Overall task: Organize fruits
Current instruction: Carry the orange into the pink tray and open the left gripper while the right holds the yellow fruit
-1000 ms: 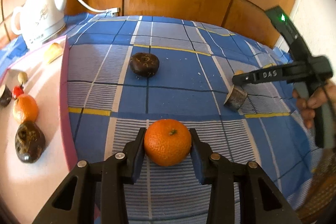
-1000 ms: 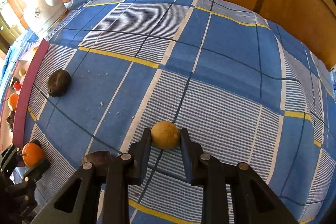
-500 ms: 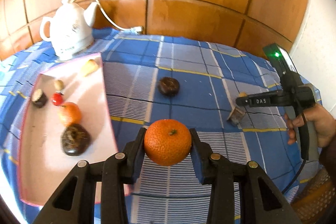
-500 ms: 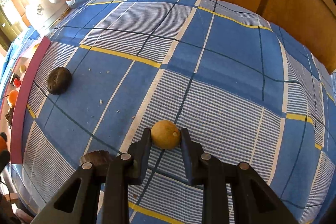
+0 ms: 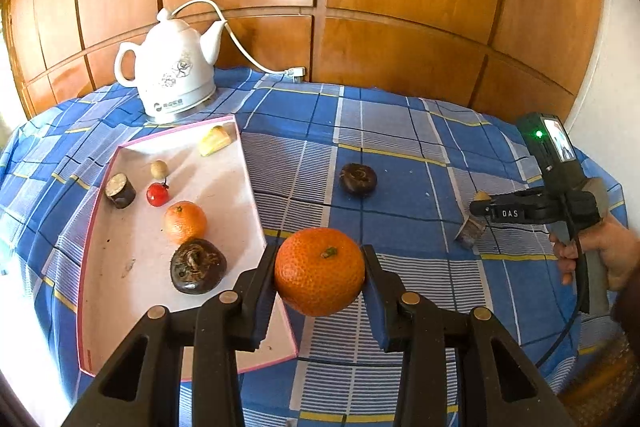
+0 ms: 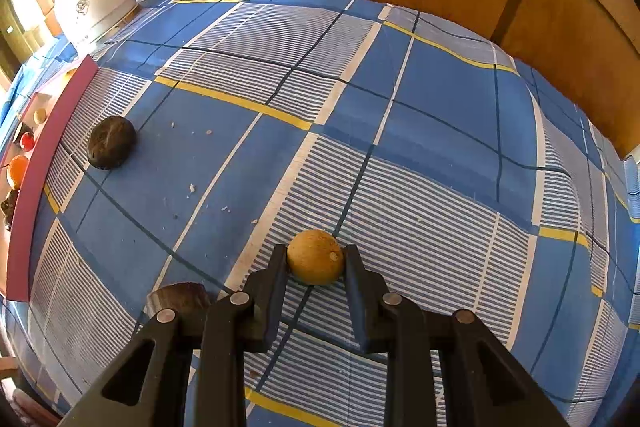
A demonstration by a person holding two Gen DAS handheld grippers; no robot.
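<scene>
My left gripper (image 5: 319,273) is shut on an orange mandarin (image 5: 319,270) and holds it in the air beside the right edge of the pink-rimmed tray (image 5: 120,291). The tray holds another mandarin (image 5: 184,221), a dark round fruit (image 5: 198,265), a cherry tomato (image 5: 157,194), a small tan fruit (image 5: 159,169), a dark cut piece (image 5: 120,190) and a yellow piece (image 5: 215,141). My right gripper (image 6: 316,259) is shut on a small tan round fruit (image 6: 315,257) low over the blue checked cloth. It also shows in the left wrist view (image 5: 480,203).
A dark round fruit (image 5: 358,178) lies on the cloth between tray and right gripper, also in the right wrist view (image 6: 111,142). A dark cut piece (image 6: 178,301) lies left of my right fingers. A white kettle (image 5: 168,77) with cord stands at the back by the wooden wall.
My left gripper has lifted the mandarin and pulled back and left, bringing the tray into full view. My right gripper has stayed shut on the tan fruit, hardly moving.
</scene>
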